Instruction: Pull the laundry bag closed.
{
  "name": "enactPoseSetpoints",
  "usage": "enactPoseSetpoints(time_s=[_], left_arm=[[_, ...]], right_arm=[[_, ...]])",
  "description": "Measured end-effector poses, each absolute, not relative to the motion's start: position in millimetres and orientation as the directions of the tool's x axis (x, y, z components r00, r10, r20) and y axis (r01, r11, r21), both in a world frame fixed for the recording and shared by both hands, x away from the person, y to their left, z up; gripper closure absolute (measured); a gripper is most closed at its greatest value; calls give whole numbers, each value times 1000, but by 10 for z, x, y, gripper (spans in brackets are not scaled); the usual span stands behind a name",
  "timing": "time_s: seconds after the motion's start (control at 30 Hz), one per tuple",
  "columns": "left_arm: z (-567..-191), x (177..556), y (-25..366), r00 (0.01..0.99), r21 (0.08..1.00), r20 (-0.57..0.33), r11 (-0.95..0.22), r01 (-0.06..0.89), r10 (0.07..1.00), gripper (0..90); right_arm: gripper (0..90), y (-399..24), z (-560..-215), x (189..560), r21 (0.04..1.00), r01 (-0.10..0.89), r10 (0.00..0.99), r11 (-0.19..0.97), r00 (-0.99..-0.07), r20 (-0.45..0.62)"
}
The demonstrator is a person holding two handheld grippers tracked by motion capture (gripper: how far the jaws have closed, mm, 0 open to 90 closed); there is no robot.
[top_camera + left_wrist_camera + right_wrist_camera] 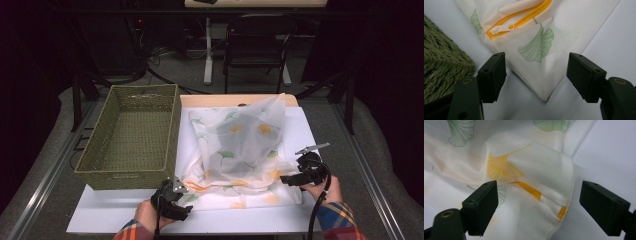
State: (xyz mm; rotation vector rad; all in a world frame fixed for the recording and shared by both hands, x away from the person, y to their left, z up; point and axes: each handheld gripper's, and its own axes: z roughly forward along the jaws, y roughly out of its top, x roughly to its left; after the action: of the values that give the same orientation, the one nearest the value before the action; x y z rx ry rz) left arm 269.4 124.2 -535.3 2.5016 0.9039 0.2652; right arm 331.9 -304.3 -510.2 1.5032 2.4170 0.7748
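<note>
Mesh bag (240, 150) flat on table (125, 215), left tongs (536, 72) wide around its corner; right tongs (539, 205) wide at its edge

Plaid sleeves (336, 216), black blocky gripper (295, 178) bodies, seemingly brass-ringed screws, trailing cables

No readable text — anywhere.
</note>
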Motion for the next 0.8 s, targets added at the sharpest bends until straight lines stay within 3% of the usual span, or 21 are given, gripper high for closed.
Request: enactPoseSetpoints(time_s=[0.3, 0.43, 0.53, 0.6, 0.8], left_arm=[[-5401, 2723, 1265, 751, 490, 17, -660, 569, 660, 440], [-5411, 2730, 1275, 746, 504, 5, -647, 573, 665, 474], [-5420, 2730, 1275, 747, 515, -5, -639, 572, 665, 497], [-5424, 2725, 1270, 745, 524, -1, -635, 568, 667, 545], [-5433, 2714, 1249, 752, 543, -6, -630, 556, 659, 668]], right_arm=[[216, -3129, -5188, 3366, 498, 812, 906, 303, -408, 113], [284, -3113, -5253, 3386, 462, 832, 908, 308, -403, 118], [399, -3100, -5290, 3394, 444, 835, 905, 323, -410, 112], [509, -3084, -5296, 3386, 443, 839, 908, 317, -403, 112], [725, -3057, -5316, 3384, 417, 841, 906, 344, -415, 89]])
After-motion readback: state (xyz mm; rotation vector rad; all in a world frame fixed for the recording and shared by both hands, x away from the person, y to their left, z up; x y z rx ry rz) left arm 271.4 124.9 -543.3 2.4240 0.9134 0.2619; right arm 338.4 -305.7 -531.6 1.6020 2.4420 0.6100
